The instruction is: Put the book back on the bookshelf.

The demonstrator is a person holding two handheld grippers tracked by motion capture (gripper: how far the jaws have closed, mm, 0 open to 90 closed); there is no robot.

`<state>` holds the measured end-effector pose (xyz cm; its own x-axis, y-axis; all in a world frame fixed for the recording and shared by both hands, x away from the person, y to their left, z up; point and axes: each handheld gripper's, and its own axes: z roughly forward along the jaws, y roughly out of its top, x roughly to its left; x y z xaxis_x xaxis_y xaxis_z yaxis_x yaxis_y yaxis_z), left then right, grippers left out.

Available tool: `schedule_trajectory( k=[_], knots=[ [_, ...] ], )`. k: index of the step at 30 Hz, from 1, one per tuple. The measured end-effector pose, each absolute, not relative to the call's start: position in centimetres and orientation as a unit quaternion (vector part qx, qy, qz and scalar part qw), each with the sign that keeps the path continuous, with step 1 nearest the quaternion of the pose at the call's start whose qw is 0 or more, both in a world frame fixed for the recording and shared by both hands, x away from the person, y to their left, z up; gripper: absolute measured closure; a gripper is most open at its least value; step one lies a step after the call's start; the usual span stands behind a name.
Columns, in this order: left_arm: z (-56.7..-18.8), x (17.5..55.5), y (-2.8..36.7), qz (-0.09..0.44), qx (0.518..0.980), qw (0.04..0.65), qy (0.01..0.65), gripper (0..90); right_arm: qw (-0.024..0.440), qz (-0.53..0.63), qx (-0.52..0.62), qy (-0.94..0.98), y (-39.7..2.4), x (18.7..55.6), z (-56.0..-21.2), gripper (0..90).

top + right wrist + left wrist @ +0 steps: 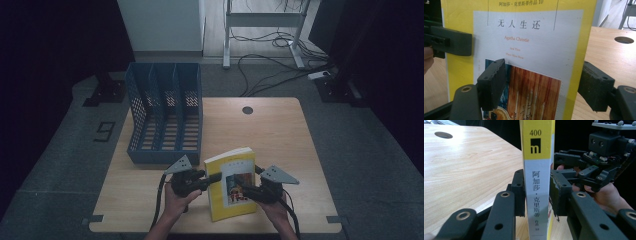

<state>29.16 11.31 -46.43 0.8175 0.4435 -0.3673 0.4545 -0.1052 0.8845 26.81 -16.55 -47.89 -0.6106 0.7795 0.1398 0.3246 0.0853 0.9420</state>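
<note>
Book: yellow cover, white panel, orange-brown picture. File rack: blue, perforated. Table: light wood grain.

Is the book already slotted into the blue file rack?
No. In the high view the yellow book stands on the table between both grippers, in front of the blue file rack.

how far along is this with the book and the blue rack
Done: the yellow book is upright. In hand: the left gripper clamps its spine, and the right gripper appears to grip its open edge. Left: the blue file rack has three empty slots; the book likely goes there.
</note>
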Motion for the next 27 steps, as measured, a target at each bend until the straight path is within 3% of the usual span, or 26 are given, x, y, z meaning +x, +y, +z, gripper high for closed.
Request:
schedule_trajectory(
  k=[9, 17, 27],
  knots=[
    [-45.9, 29.2, 11.1, -0.002, 0.749, 0.591, 0.300, 75.1, 0.212, 0.550, 0.390, 0.708, -16.5, 26.8, -47.8, 26.9],
    [-44.5, 28.5, 10.4, 0.045, 0.756, 0.595, 0.270, 75.4, 0.225, 0.562, 0.388, 0.695, -16.9, 26.6, -47.3, 27.0],
    [-45.1, 28.6, 11.4, 0.024, 0.753, 0.598, 0.275, 73.4, 0.237, 0.563, 0.372, 0.698, -16.3, 26.3, -47.2, 28.1]
  ],
)
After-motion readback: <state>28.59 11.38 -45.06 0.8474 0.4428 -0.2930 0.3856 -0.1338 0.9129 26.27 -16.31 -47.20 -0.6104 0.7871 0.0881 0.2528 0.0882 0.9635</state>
